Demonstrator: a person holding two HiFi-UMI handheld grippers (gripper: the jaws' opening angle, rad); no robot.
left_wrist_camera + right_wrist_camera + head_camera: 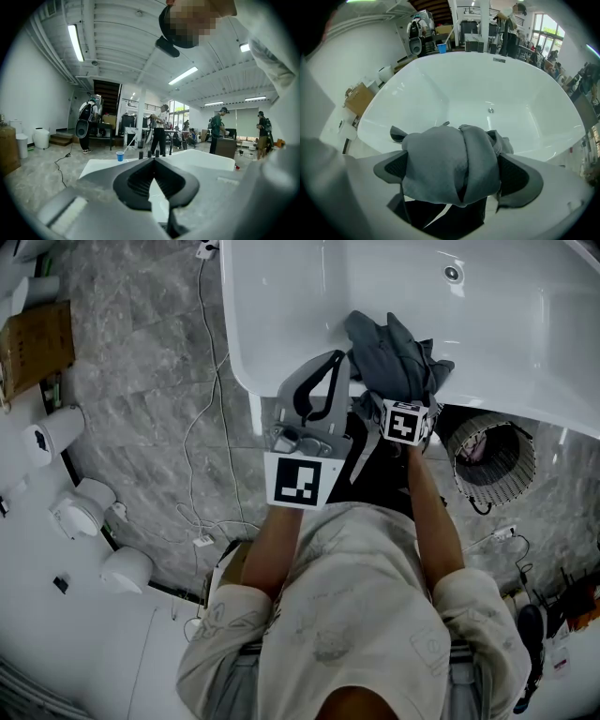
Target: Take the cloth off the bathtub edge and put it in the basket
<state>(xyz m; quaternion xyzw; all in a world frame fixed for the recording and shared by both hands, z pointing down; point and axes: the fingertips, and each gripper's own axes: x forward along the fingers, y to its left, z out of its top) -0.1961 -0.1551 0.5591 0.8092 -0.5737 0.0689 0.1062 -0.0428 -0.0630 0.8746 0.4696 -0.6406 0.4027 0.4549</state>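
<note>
since the grey cloth [394, 352], bunched on the bathtub edge [246, 371], is soft, light and limp, it is best pinched at its thick folded middle. at its eight o'clock the left gripper [152, 160] is held closed and empty; the right gripper [457, 176] is spread wide astride the bunch, not yet pressing. the basket [492, 460] is seen at about the cloth's four o'clock, with nothing judged in the way.

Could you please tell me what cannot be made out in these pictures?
Basket: head view, the tub overlaps its far rim; contents too dark to name.
Right gripper: head view, its cube and the cloth hide the jaws.
Tub edge under the cloth: hidden in every view.
</note>
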